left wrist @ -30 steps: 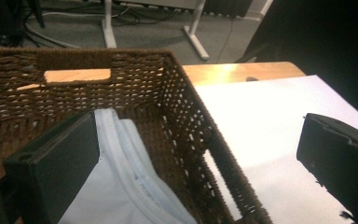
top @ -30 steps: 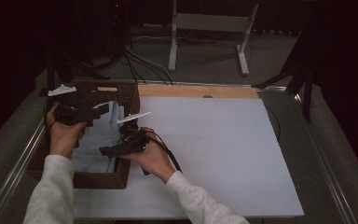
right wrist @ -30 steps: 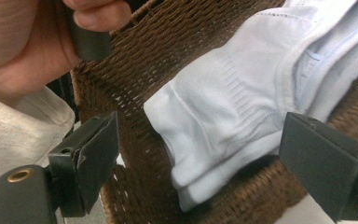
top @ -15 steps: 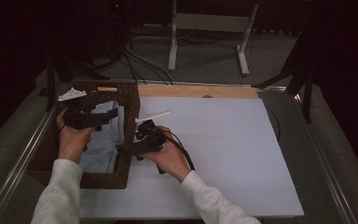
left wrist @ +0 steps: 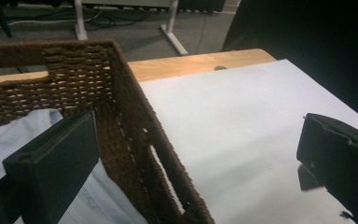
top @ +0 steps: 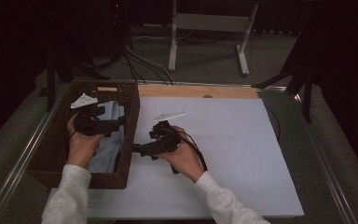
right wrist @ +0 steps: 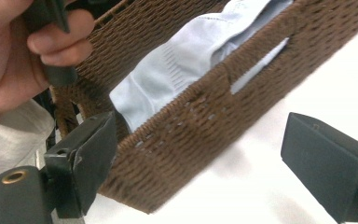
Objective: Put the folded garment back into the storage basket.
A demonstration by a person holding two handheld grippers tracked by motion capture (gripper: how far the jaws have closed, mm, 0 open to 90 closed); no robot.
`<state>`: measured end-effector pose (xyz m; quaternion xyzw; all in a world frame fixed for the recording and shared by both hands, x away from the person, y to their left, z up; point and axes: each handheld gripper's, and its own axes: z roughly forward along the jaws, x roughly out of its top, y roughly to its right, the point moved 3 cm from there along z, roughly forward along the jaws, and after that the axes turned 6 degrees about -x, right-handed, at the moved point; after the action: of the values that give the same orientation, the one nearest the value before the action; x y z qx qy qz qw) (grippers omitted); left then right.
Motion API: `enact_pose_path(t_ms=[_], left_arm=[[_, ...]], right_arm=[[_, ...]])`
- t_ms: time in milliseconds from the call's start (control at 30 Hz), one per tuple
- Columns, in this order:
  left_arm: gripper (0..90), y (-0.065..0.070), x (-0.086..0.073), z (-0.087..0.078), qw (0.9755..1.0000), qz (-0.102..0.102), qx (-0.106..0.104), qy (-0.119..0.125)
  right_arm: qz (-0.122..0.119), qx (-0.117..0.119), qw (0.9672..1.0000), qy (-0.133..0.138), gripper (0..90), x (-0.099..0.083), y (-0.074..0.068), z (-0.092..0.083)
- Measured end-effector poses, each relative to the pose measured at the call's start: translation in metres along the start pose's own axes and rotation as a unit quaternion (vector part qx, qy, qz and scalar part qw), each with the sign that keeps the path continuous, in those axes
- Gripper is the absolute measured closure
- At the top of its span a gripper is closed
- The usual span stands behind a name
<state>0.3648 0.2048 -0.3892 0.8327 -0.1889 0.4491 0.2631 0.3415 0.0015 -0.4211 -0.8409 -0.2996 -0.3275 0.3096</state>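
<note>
At the left of the high view, a brown basket (top: 129, 135) holds a light blue cloth (top: 108, 148). The left gripper (top: 116, 122) hovers above it, the right gripper (top: 137, 149) beside the wall; both gape empty.

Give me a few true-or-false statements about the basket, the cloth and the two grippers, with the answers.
1. The cloth lies inside the basket. True.
2. The right gripper is clamped on the cloth. False: its jaws stand open with nothing between them, beside the basket's outer wall.
3. The basket sits at the right end of the table. False: it sits at the left end.
4. The left gripper is over the basket. True.
5. The basket is woven and brown. True.
6. The cloth is bright red. False: it is pale blue.
</note>
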Motion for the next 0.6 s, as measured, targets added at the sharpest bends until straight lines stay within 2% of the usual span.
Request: enact_pose_path(t_ms=[333, 600], left_arm=[[0.2, 0.017, -0.013, 0.002, 0.9998, 0.021, 0.004, 0.004], [0.2, 0.029, -0.023, 0.003, 0.9995, 0.028, -0.005, 0.009]], right_arm=[[0.009, -0.006, 0.9997, 0.020, 8.8, -0.009, 0.017, -0.022], [0.013, -0.015, 0.9992, 0.033, 7.8, -0.019, 0.032, -0.040]])
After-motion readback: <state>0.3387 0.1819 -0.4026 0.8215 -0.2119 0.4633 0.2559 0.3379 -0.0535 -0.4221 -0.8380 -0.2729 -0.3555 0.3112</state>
